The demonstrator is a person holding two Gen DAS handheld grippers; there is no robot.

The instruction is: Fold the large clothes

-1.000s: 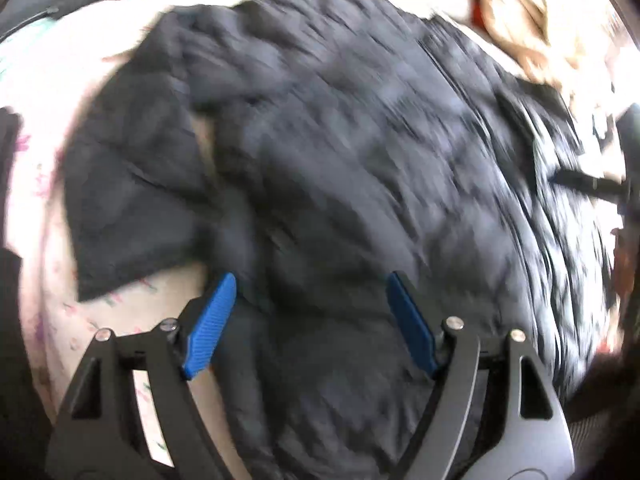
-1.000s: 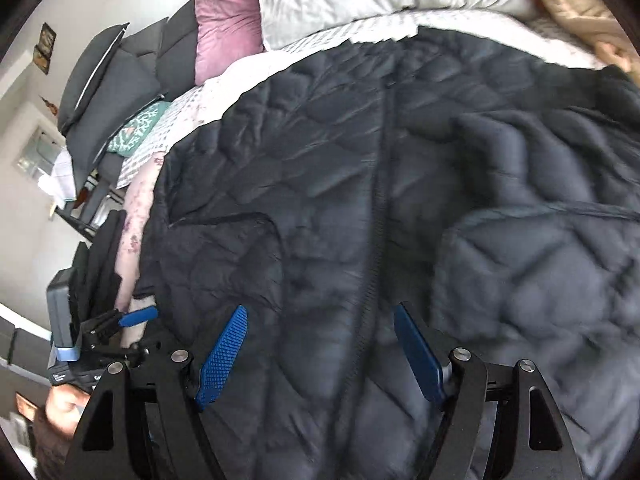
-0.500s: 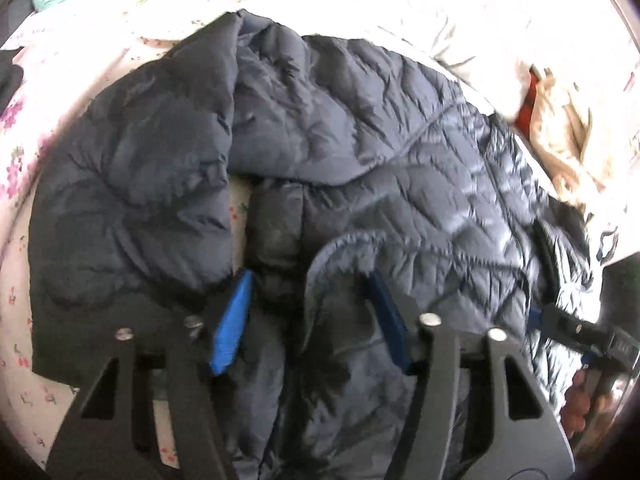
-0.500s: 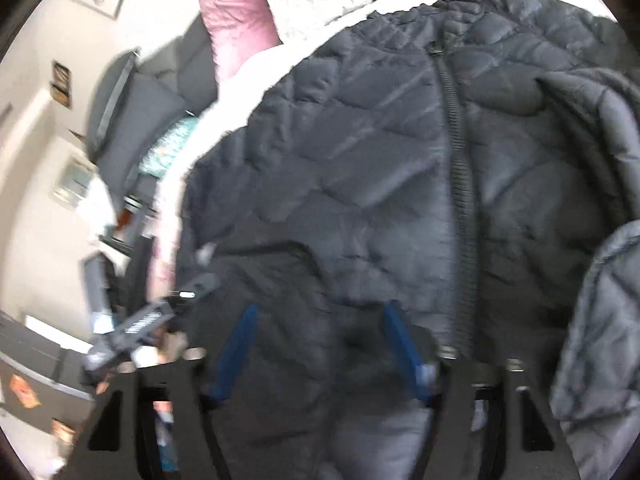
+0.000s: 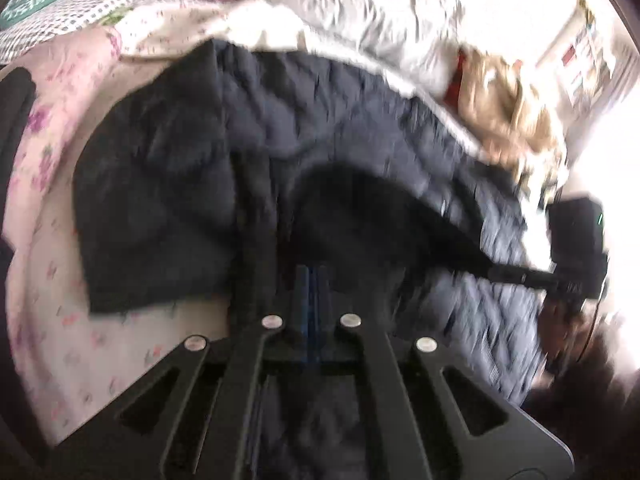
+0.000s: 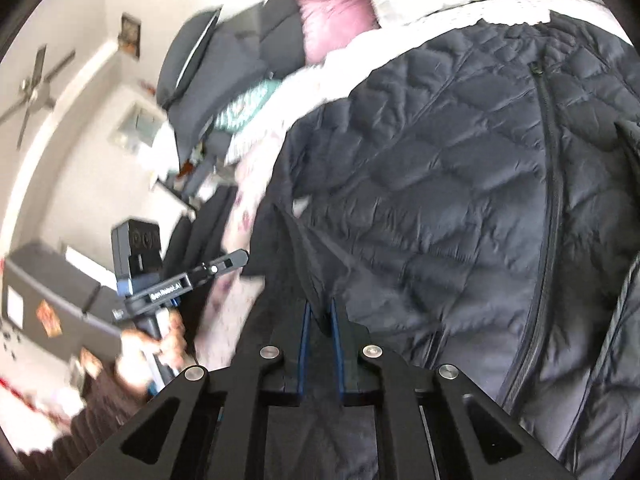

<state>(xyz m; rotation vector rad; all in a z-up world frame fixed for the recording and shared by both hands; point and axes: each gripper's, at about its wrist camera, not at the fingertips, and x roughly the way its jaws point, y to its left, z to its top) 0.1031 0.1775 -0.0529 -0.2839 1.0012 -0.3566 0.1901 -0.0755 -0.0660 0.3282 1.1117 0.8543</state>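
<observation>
Dark quilted jacket [image 6: 460,208] lies spread across the bed [image 5: 60,264], zipper [image 6: 548,184] running toward the pillow end.

Left gripper [image 5: 313,280]: fingers closed together on a fold of the jacket near its lower hem. Right gripper [image 6: 320,312]: fingers narrow, pinching a raised ridge of jacket fabric.

Surroundings: pink pillow [image 6: 332,0] and white pillow [image 5: 380,20] at the head of the bed; floral sheet along the left edge; tan fabric [image 5: 508,112] beside the far edge. Left view blurred. Lettering on the other gripper's body in the right view is not legible.
</observation>
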